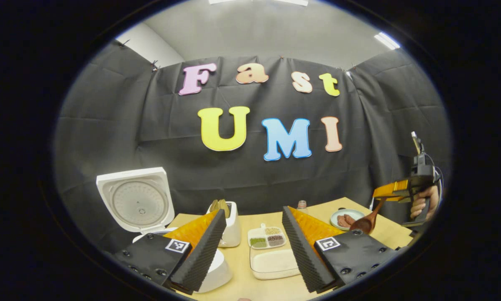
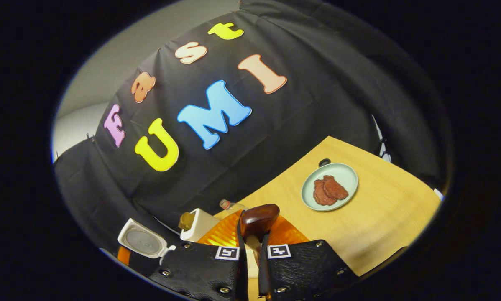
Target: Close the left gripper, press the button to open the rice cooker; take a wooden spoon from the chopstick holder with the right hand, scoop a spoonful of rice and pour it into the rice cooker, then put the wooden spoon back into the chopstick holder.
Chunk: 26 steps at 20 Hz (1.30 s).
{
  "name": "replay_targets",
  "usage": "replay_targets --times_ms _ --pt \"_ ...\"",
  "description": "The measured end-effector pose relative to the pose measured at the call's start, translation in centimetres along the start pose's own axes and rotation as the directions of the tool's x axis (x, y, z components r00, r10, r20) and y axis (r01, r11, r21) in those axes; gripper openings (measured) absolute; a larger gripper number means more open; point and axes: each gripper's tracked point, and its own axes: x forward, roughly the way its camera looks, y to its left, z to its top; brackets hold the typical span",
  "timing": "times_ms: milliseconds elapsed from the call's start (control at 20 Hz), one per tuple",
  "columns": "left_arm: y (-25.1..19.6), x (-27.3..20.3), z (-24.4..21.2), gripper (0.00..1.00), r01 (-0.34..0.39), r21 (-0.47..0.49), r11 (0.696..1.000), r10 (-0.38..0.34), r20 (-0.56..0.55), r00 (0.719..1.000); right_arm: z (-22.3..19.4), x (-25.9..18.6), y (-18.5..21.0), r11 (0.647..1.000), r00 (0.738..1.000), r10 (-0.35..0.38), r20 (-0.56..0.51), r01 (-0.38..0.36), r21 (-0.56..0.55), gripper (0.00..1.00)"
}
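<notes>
Surface: pale wooden surface [image 1: 384,234] against the black cloth wall, lit from above.
Rice cooker: white rice cooker [image 1: 217,267] at the near left, its lid [image 1: 135,200] standing open and upright – ribbed inner plate facing forward.
Chopstick holder: white chopstick holder [image 1: 231,225] just behind the cooker, utensil tops poking out.
Rice: clear rice box [image 1: 273,263] between the fingers, a four-part grain tray [image 1: 267,237] behind it.
Wooden spoon: dark, glossy wooden spoon [image 2: 259,219] – bowl forward, handle pinched by the right hand-held gripper [image 2: 250,255], raised over the surface right of the box.
Left hand-held gripper [image 1: 250,246]: spread wide, holding nothing.
Plate: pale green plate [image 2: 346,171] with reddish meat slices, far right.
</notes>
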Motion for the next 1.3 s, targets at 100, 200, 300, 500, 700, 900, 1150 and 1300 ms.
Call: replay_targets --times_ms 100,200,300,500,700,900,1150,1300 --pt "0.1 -0.1 -0.2 0.94 -0.006 0.010 1.000 0.006 -0.006 1.000 -1.4 0.4 -0.7 0.999 0.999 -0.018 -0.026 0.018 -0.026 0.10" --pt "0.4 -0.4 -0.4 0.94 -0.015 0.021 1.000 0.015 -0.015 1.000 -2.7 1.2 -1.4 0.998 0.998 -0.042 -0.049 0.040 -0.048 0.10" --pt "0.7 -0.8 -0.5 0.92 -0.024 0.022 0.999 0.024 -0.021 0.999 -4.1 1.8 -2.3 0.994 0.995 -0.072 -0.068 0.066 -0.087 0.10" --pt "1.9 -1.5 -0.9 0.91 -0.057 0.004 0.998 0.057 -0.033 0.998 -6.9 2.9 -3.1 0.987 0.988 -0.105 -0.114 0.090 -0.135 0.10" --pt "2.5 -2.2 -0.9 0.94 -0.076 0.012 0.997 0.076 -0.038 0.996 -9.2 4.3 -3.7 0.978 0.981 -0.127 -0.147 0.099 -0.184 0.10" --pt "2.4 -2.3 -1.0 0.91 -0.074 0.011 0.997 0.074 -0.038 0.997 -10.2 4.7 -4.1 0.974 0.980 -0.129 -0.152 0.096 -0.206 0.10" --pt "1.6 -1.6 -0.6 0.94 -0.047 -0.004 0.999 0.047 -0.024 0.999 -5.9 2.1 -7.2 0.906 0.973 -0.231 0.002 0.216 -0.364 0.77" --pt "1.4 -0.9 0.1 0.94 -0.040 -0.015 0.999 0.040 -0.006 0.999 -0.5 -1.7 -4.9 0.866 0.968 -0.199 0.155 0.247 -0.434 0.96"
